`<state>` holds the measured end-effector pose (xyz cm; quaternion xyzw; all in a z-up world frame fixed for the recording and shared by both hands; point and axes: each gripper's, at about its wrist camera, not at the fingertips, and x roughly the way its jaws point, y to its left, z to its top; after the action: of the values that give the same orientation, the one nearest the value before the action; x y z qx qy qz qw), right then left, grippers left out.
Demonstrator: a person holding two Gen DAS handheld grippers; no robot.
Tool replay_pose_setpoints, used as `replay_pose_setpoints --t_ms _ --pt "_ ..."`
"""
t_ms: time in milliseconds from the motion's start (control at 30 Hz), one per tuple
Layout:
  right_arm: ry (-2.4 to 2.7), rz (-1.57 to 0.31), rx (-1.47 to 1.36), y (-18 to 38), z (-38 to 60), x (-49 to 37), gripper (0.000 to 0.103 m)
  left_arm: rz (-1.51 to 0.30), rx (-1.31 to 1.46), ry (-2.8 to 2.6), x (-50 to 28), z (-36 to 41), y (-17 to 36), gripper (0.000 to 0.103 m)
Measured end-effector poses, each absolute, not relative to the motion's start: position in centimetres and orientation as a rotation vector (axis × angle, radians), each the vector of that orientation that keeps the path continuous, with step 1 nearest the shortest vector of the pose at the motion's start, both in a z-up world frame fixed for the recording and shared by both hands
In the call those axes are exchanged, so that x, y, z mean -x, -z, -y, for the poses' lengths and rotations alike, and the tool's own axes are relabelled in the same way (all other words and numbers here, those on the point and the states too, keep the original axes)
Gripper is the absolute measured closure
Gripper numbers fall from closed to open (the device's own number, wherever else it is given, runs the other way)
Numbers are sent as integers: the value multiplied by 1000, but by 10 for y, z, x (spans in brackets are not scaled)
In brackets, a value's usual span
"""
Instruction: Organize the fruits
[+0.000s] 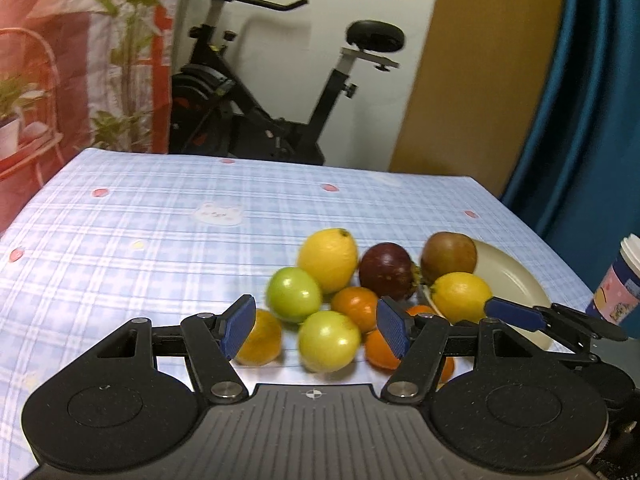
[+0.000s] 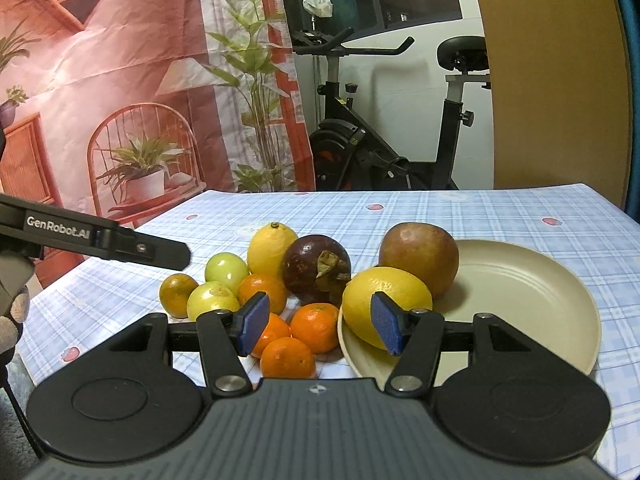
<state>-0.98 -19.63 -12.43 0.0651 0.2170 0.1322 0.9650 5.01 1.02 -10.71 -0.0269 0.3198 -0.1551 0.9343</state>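
The fruits point(image 2: 296, 292) sit heaped on the checked bench point(image 2: 500, 216), touching one another; a lemon point(image 2: 384, 292) and an apple point(image 2: 420, 256) rest on the left edge of a cream plate point(image 2: 540, 296). The left hand-held gripper point(image 1: 316, 326) hangs half open over the green fruits point(image 1: 294, 294), holding nothing. The right hand-held gripper point(image 2: 318, 322) is half open above the oranges point(image 2: 316, 326), empty, beside the lemon.

A black exercise bike point(image 2: 384, 128) stood far ahead of the grippers, beyond the checked tablecloth point(image 1: 160, 216). A patterned paper cup point(image 1: 618, 284) sat off to the right, with a printed plant backdrop point(image 2: 140, 80) on the left
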Motion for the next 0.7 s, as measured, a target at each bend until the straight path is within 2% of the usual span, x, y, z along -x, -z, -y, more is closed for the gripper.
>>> replay_pose_setpoints --t_ms 400,533,567,667,700 --pt "-305 -465 -81 125 185 12 43 -691 100 321 -42 -18 117 35" --pt "-329 -483 -67 121 183 19 48 -702 77 384 -31 -12 118 35" --pt "-338 -488 -65 120 183 20 49 -707 66 408 -27 -10 120 36" --pt "-367 -512 -54 120 182 24 56 -732 24 446 -19 -3 127 50" --pt "-375 -522 -50 121 181 25 57 -741 20 458 -18 -2 130 51"
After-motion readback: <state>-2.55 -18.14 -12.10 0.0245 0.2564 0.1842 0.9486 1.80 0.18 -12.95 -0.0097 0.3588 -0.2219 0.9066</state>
